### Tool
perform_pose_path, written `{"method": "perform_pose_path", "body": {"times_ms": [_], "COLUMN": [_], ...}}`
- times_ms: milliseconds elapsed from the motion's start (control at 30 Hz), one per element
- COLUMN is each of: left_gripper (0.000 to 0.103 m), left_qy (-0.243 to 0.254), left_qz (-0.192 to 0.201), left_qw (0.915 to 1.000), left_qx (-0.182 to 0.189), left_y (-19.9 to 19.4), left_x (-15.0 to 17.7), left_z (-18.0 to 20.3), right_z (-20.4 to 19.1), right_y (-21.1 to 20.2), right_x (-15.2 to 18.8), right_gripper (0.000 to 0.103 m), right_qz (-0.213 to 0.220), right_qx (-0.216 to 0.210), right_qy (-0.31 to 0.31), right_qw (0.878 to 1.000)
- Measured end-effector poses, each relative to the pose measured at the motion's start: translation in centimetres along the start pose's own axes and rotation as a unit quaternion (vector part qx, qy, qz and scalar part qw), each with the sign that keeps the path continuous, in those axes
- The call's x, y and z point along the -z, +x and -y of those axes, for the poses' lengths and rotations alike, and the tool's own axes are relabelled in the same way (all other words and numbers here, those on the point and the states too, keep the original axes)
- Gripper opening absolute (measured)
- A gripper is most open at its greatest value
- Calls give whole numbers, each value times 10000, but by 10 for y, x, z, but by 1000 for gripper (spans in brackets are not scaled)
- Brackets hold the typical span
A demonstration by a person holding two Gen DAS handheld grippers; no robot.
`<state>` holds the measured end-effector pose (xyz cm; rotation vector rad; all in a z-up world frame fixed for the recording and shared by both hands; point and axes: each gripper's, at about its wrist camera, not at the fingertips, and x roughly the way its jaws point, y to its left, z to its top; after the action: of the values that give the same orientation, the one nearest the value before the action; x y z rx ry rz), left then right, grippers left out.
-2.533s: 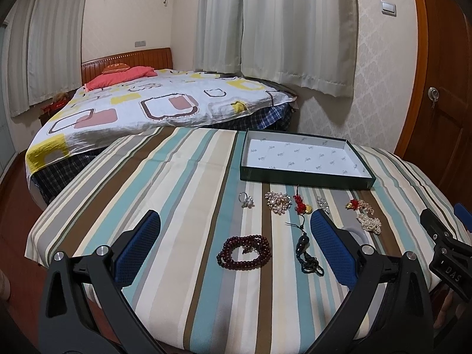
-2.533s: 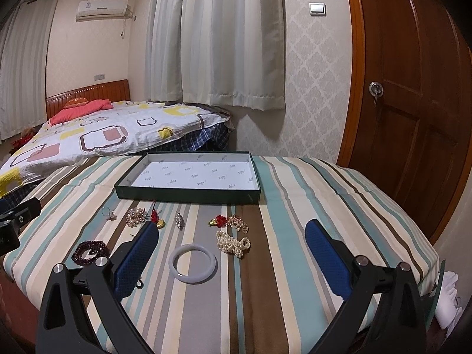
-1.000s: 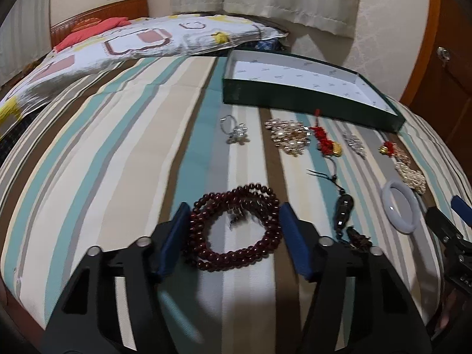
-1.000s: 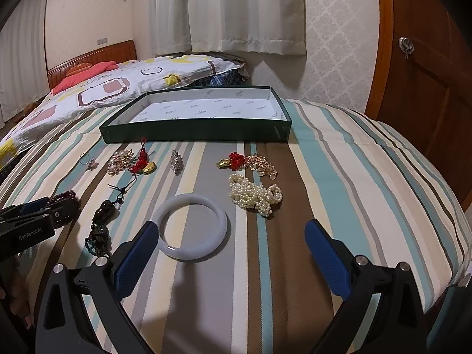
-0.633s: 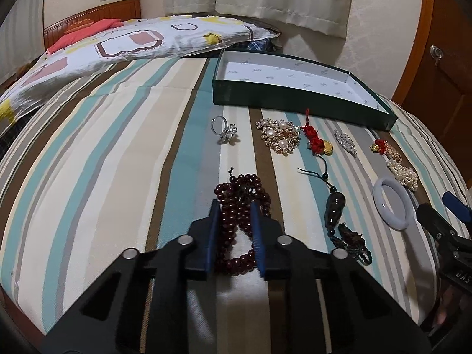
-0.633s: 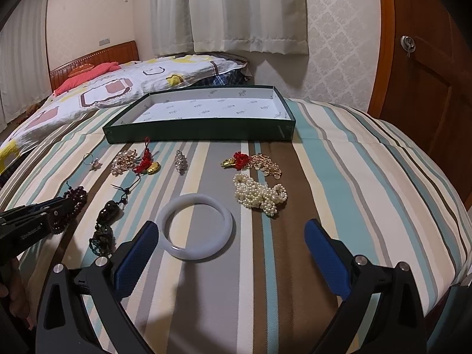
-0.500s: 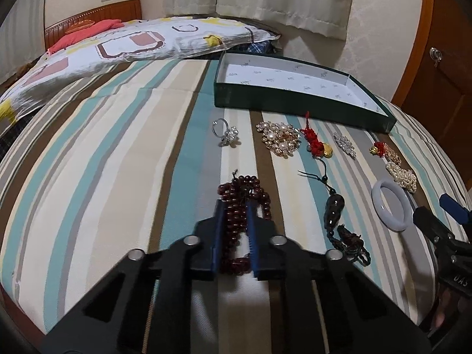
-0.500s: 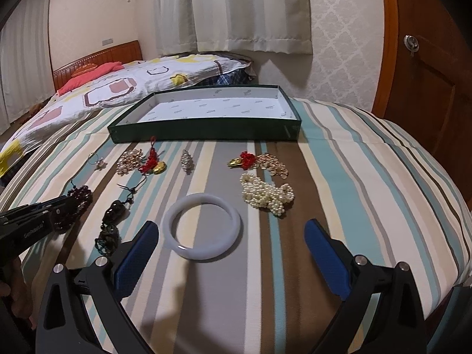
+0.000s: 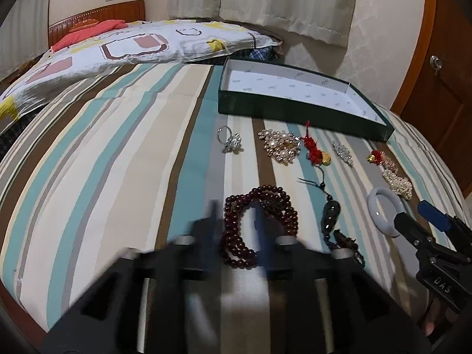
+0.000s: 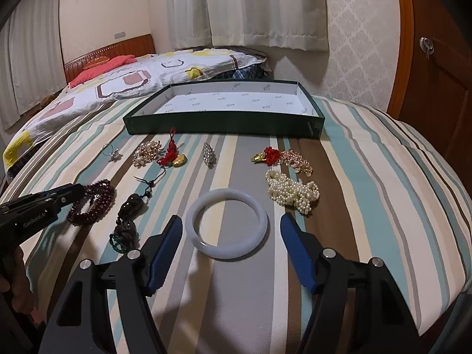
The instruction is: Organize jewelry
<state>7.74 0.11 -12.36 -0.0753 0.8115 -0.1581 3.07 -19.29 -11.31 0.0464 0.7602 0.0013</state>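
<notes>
A dark red bead bracelet (image 9: 259,224) lies on the striped cloth; it also shows in the right wrist view (image 10: 94,203). My left gripper (image 9: 236,230) is blurred, its jaws a little apart around the bracelet's left strand. My right gripper (image 10: 230,244) is open, its jaws on either side of the white jade bangle (image 10: 228,224), just short of it. The green tray (image 10: 224,112) with a white floor stands behind the jewelry and holds nothing.
In a row before the tray lie a ring (image 9: 228,141), a pearl brooch (image 9: 280,146), a red knot charm (image 9: 315,152), a crystal clip (image 9: 342,152), a pearl bracelet (image 10: 293,190) and a dark pendant (image 10: 129,215). A bed (image 9: 118,44) lies behind.
My left gripper, shut on the bead bracelet half a second ago, has parted its jaws somewhat. My right gripper has moved forward and narrowed around the bangle.
</notes>
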Motion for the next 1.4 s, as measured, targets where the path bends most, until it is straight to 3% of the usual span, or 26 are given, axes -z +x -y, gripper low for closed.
{"method": "perform_pose_path", "body": {"times_ms": [300, 700, 733, 800, 833, 1000, 1400], "left_gripper": [73, 76, 75, 57, 55, 23, 19], "left_qy": [163, 482, 524, 591, 651, 699, 533], "left_qz": [11, -252, -255, -208, -196, -140, -138], "left_qw": [9999, 9985, 9982, 9979, 9975, 9974, 9983], "left_qx": [31, -99, -121, -151, -197, -132, -207], "left_y": [4, 23, 23, 22, 22, 20, 20], "left_x": [-1, 1, 1, 2, 3, 2, 0], "left_z": [13, 22, 22, 23, 24, 22, 13], "right_z": [3, 6, 5, 5, 4, 2, -8], "right_y": [2, 5, 5, 6, 6, 8, 21], "right_x": [3, 4, 4, 4, 4, 3, -6], "right_gripper": [72, 76, 76, 76, 76, 76, 78], "right_qz": [-85, -112, -118, -134, -137, -150, -294], "right_qx": [-9, 1, 2, -5, -5, -3, 158], "right_qy": [71, 89, 79, 60, 53, 29, -133], "right_qw": [9999, 9999, 9999, 9999, 9999, 9999, 9994]}}
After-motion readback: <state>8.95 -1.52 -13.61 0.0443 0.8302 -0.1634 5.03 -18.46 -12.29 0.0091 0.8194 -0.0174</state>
